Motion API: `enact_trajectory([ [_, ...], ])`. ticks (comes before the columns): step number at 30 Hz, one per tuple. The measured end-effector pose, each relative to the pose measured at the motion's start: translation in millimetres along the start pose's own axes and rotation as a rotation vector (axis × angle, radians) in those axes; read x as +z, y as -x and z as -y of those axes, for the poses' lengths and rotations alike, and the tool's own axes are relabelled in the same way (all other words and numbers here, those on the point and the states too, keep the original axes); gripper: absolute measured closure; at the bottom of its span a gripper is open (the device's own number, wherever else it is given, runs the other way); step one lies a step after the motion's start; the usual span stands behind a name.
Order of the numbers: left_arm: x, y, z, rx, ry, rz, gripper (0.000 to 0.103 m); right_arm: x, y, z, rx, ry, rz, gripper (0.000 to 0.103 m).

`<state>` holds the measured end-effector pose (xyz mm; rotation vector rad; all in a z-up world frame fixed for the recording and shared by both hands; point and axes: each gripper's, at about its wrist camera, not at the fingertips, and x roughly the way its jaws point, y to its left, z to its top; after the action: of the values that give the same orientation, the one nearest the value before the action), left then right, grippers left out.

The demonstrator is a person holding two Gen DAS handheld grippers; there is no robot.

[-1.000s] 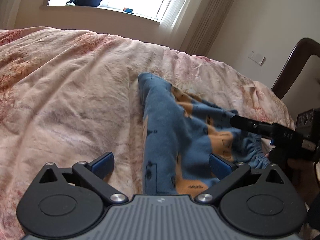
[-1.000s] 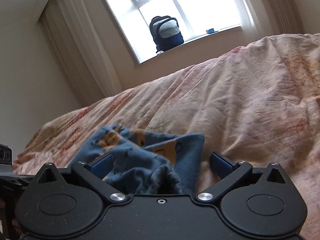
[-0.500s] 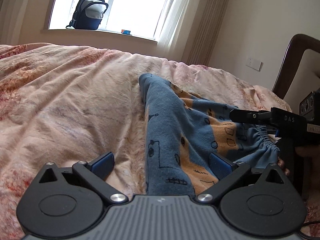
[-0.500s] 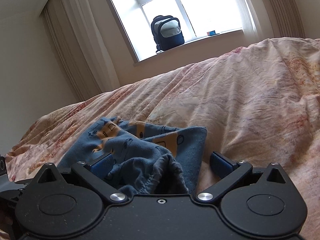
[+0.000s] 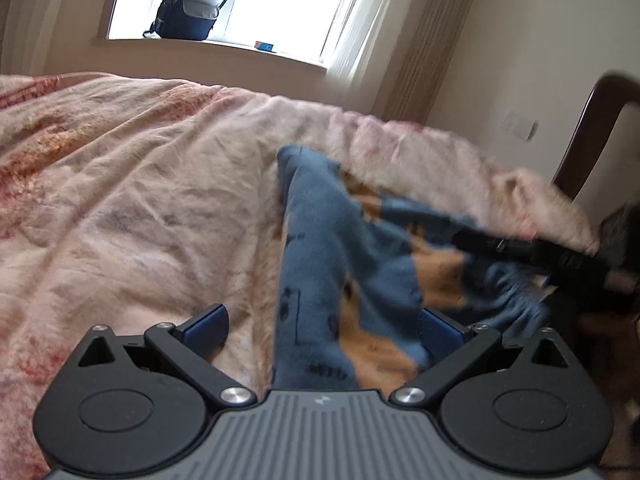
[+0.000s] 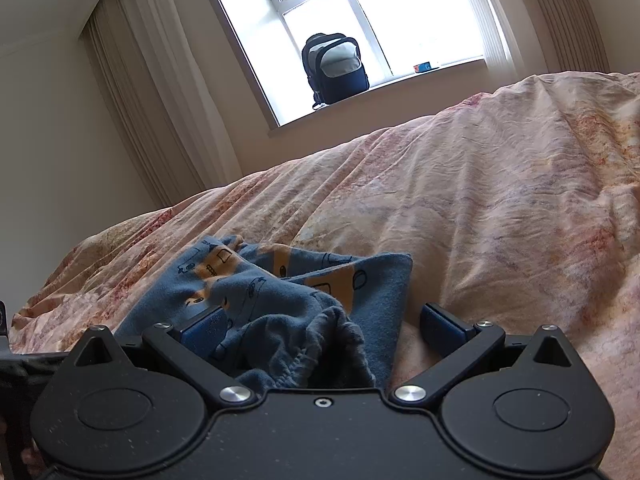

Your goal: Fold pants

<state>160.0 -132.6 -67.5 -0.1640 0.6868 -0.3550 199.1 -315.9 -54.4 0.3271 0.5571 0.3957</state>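
Observation:
Small blue pants (image 5: 320,264) with orange patches and dark drawings lie rumpled on the pink bedspread (image 5: 140,184). In the left wrist view my left gripper (image 5: 324,322) is open, with the pants' near end between its blue pads. The right gripper's dark finger (image 5: 532,254) reaches over the gathered waistband from the right. In the right wrist view my right gripper (image 6: 324,322) is open, and the elastic waistband (image 6: 312,344) of the pants (image 6: 280,280) bunches between its fingers.
A dark backpack (image 5: 188,4) stands on the windowsill, also in the right wrist view (image 6: 334,68). Curtains hang beside the window. A dark wooden chair back (image 5: 592,120) stands past the bed's right edge. The bedspread (image 6: 480,200) spreads wide around the pants.
Both views have tilted up a little and the pants have shifted slightly. Both grippers stay open around the cloth. The left wrist view is now blurred by motion on the right.

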Motion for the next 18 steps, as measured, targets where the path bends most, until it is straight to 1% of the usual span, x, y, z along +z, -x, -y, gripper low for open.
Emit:
enact_trajectory([
  [2,-2,1,2,0.009,0.0,0.003,0.0,0,0,0,0.001,-0.001,0.001,0.0],
  [6,-1,4,1,0.002,0.02,-0.008,0.0,0,1,2,0.011,-0.014,0.007,0.0],
  [11,3,5,0,-0.002,0.032,-0.043,0.0,-1,2,4,0.017,-0.025,0.005,0.0],
  [13,6,5,2,0.01,0.03,-0.067,0.0,-1,2,2,0.001,-0.011,0.001,0.001],
  [17,6,9,9,0.035,0.023,-0.101,0.0,-3,-1,-13,-0.065,0.067,-0.014,0.001],
  [18,6,10,11,0.039,0.023,-0.106,0.0,-3,-1,-15,-0.078,0.078,-0.012,0.004],
])
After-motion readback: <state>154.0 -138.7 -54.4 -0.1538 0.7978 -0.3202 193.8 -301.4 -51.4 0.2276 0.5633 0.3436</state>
